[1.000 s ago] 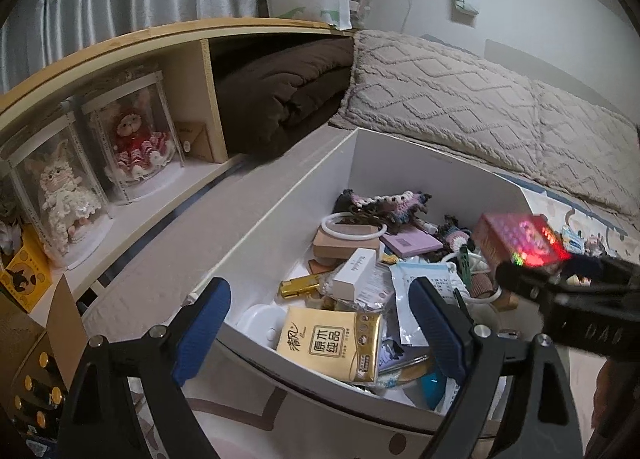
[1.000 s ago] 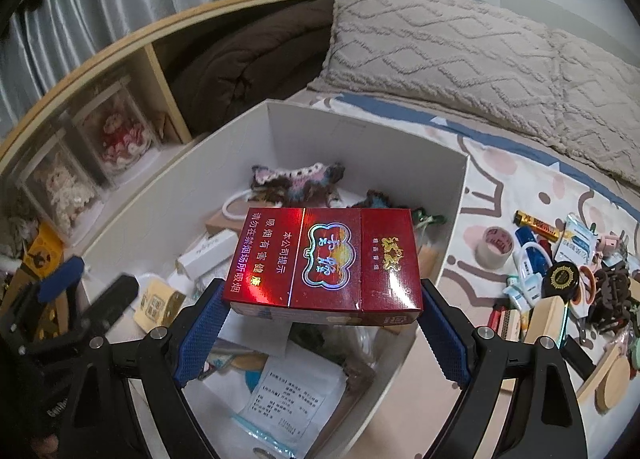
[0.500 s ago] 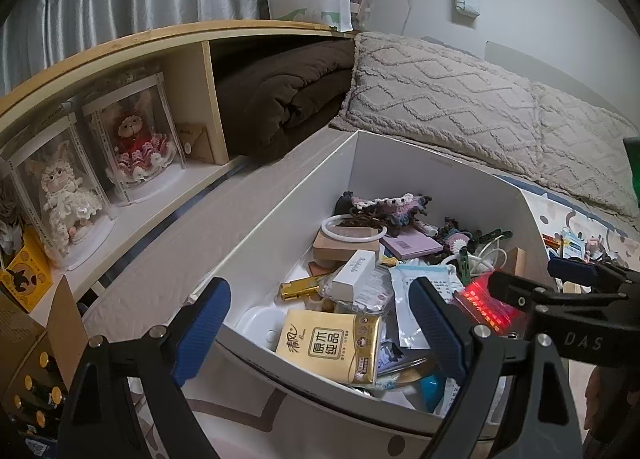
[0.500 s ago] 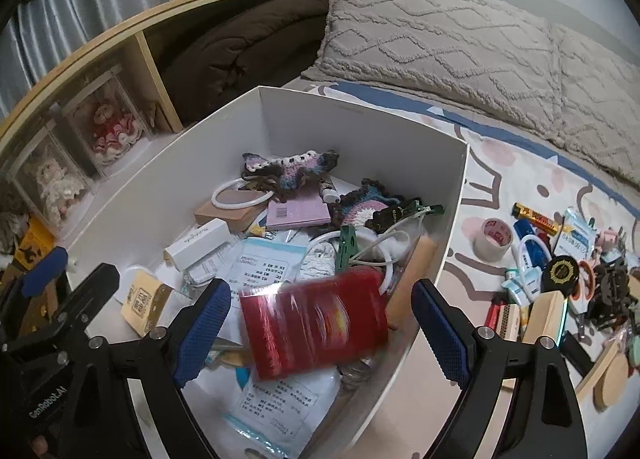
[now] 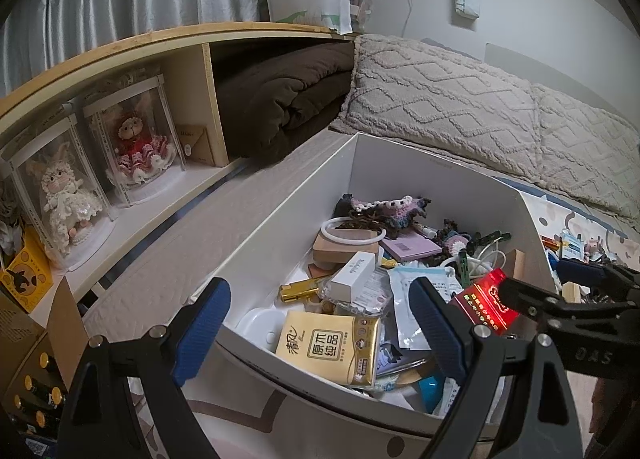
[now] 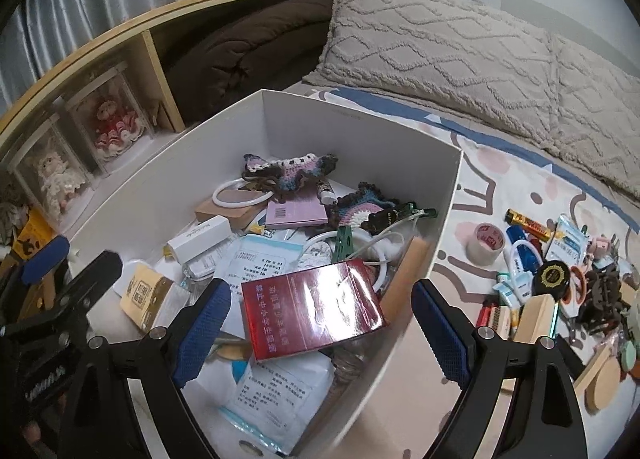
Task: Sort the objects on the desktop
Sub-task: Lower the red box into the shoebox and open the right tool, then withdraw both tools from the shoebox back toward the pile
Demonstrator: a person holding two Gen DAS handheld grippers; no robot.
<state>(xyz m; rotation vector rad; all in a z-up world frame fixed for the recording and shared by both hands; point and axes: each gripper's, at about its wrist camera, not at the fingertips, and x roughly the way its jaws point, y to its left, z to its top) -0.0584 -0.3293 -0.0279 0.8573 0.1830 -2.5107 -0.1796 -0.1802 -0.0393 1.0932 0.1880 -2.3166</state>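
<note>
A white storage box (image 6: 448, 195) holds several sorted items; it also shows in the left wrist view (image 5: 360, 163). A red cigarette carton (image 6: 312, 309) lies tilted on top of the pile inside, free of any gripper; in the left wrist view the carton (image 5: 486, 299) shows behind the right gripper's arm. My right gripper (image 6: 320, 331) is open and empty, hovering over the box's near end above the carton. My left gripper (image 5: 318, 329) is open and empty at the box's near left corner, above a gold tissue pack (image 5: 330, 345).
Several loose items lie on the patterned sheet right of the box: a tape roll (image 6: 486, 243), a battery (image 6: 528, 224), a round black tin (image 6: 554, 278), wooden pieces (image 6: 534, 317). A shelf with doll cases (image 5: 136, 143) runs along the left. Pillows (image 6: 460, 59) lie behind.
My right gripper opened and let go of the red carton, which dropped into the box and came to rest on the pile. The left gripper has not moved.
</note>
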